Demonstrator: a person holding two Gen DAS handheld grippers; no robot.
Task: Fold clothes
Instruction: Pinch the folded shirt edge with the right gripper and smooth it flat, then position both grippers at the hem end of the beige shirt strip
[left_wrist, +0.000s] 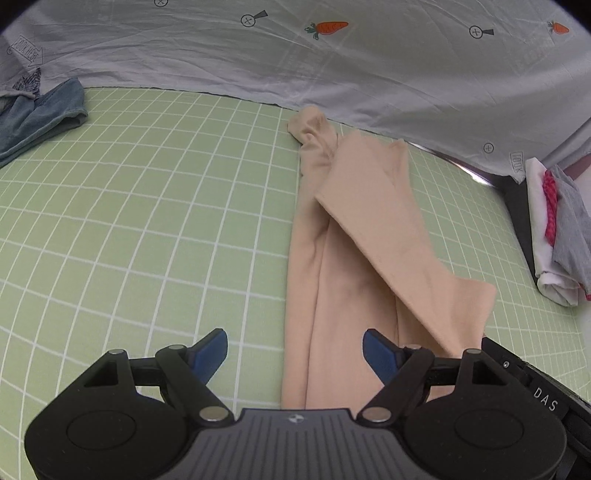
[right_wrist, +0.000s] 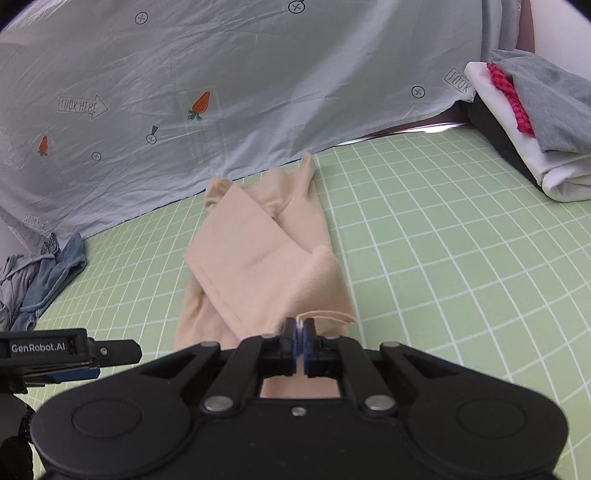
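Right hand-held gripper (right_wrist: 299, 328) pinches the beige tights (right_wrist: 258, 258) hem; left hand-held gripper (left_wrist: 295, 350) gapes empty beside them. Folding barely begun; the tights need further folds.

Left tool (left_wrist: 295, 354) wide apart, right tool (right_wrist: 298, 334) pinched closed.

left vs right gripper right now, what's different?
The left gripper stands open with nothing between its pads; the right gripper is shut, pinching a corner of the beige garment. Left hovers beside the garment's edge, right over its near end. Both have blue pads.
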